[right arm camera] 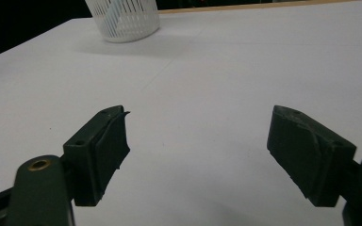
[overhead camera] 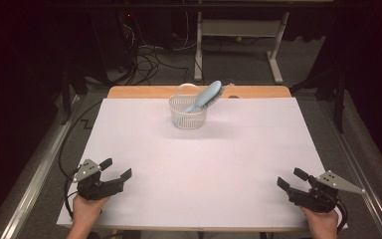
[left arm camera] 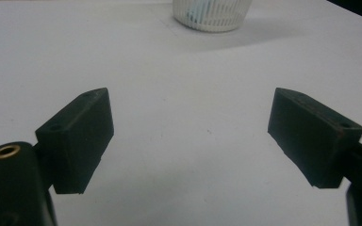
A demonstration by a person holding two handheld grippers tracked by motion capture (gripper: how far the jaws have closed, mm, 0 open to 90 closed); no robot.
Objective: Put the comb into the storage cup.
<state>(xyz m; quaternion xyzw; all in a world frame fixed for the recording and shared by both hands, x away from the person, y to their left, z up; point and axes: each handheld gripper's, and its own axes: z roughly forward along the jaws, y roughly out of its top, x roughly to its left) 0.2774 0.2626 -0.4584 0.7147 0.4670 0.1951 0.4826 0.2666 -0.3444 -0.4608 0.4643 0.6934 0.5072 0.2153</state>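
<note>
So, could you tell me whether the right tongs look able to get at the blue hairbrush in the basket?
Probably yes: the right tongs are open, bare table lies between, and the hairbrush sticks out above the basket rim.

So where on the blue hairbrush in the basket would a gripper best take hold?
Probably the brush head: the hairbrush stands handle-down in the white basket, its head leaning out over the rim toward the upper right. Come from above, closing across the head's narrow sides. Both grippers rest open at the near edge.

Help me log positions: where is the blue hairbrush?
In the high view, the blue hairbrush stands tilted in the white basket at the table's far middle, its head leaning right over the rim.
</note>
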